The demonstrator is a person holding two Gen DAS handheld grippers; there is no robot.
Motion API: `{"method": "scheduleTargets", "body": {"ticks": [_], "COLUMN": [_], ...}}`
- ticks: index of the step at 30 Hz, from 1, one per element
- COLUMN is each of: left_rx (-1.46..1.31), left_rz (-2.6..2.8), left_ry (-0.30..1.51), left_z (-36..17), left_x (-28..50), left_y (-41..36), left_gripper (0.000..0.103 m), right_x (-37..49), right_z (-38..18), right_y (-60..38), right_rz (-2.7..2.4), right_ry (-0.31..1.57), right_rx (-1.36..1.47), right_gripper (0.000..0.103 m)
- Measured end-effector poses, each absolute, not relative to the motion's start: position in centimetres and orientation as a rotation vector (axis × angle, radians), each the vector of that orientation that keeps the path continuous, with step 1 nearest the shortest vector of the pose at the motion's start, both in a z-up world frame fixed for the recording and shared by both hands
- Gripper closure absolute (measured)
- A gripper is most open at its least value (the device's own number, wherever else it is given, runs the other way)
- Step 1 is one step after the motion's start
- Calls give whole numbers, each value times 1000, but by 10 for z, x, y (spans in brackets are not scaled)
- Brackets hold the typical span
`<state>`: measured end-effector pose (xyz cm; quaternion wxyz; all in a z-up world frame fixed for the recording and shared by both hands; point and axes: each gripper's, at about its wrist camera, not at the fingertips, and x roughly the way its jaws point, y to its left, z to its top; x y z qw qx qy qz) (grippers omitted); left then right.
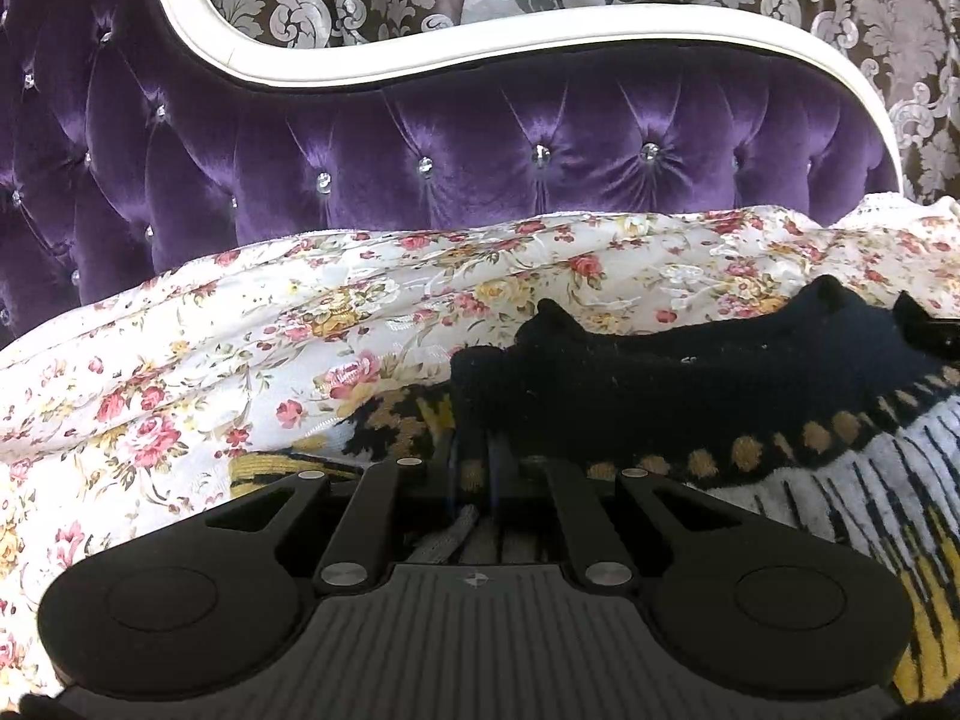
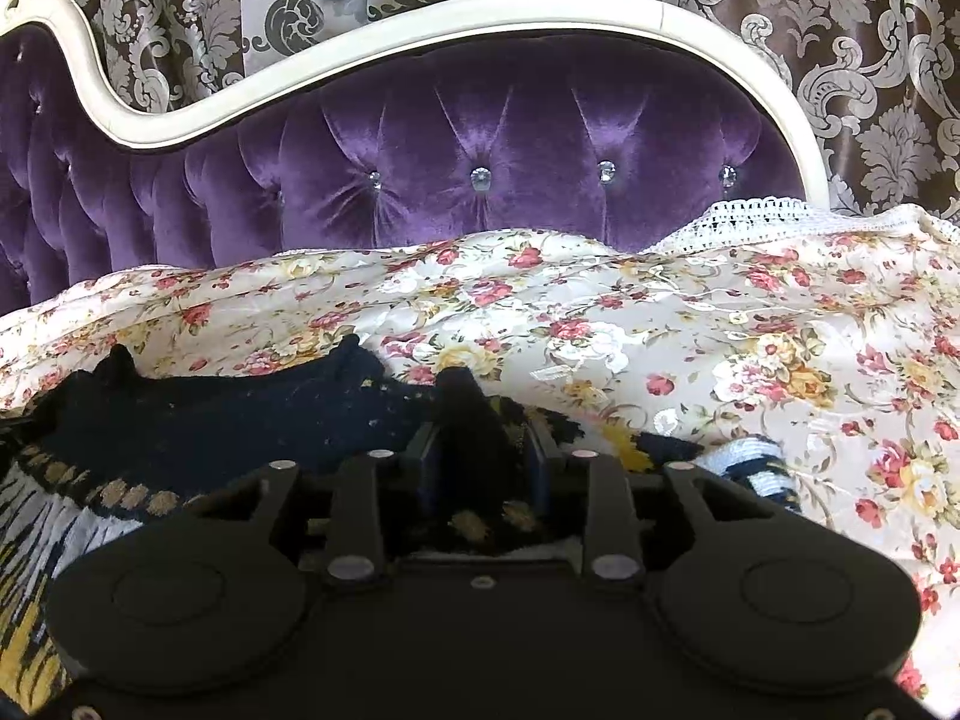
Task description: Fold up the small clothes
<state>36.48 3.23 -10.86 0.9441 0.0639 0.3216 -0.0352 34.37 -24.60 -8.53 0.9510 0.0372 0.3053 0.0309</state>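
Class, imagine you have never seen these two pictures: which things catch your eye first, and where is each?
The tufted purple velvet headboard with its curved white frame fills the back, in front of brown damask curtains. Below it spreads a rose-print bedspread. Nearest, a dark knit sweater with tan dots lies on the bedspread, pinched at either end by the left hand-held gripper and the right hand-held gripper.
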Motion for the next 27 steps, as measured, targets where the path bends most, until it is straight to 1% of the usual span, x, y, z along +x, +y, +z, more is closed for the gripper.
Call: {"method": "scheduleTargets", "body": {"ticks": [1, 2, 6, 10, 12, 17, 21, 27], "left_rx": [129, 126, 104, 91, 90, 105, 101, 100], "left_rz": [-73, -74, -80, -82, -83, -77, -83, -91], "left_ry": [656, 656, 659, 659, 660, 663, 674, 747], "left_z": [-109, -109, -109, -108, -108, -108, -106, -92], "left_x": [365, 365, 366, 366, 365, 365, 368, 372], "left_y": [33, 33, 35, 35, 35, 34, 35, 36], "left_gripper": [93, 93, 93, 93, 93, 93, 93, 93], "right_x": [344, 345, 341, 309, 291, 253, 237, 234], "right_z": [-85, -84, -72, -46, -36, -26, -37, -55], "right_y": [-245, -244, -246, -261, -274, -306, -322, -323], "right_rz": [58, 50, 60, 88, 83, 44, -16, -54], "right_ry": [622, 631, 649, 562, 556, 652, 757, 824], "right_rx": [71, 63, 63, 145, 204, 385, 502, 514], "right_gripper": [31, 2, 1, 0, 0, 0, 0, 0]}}
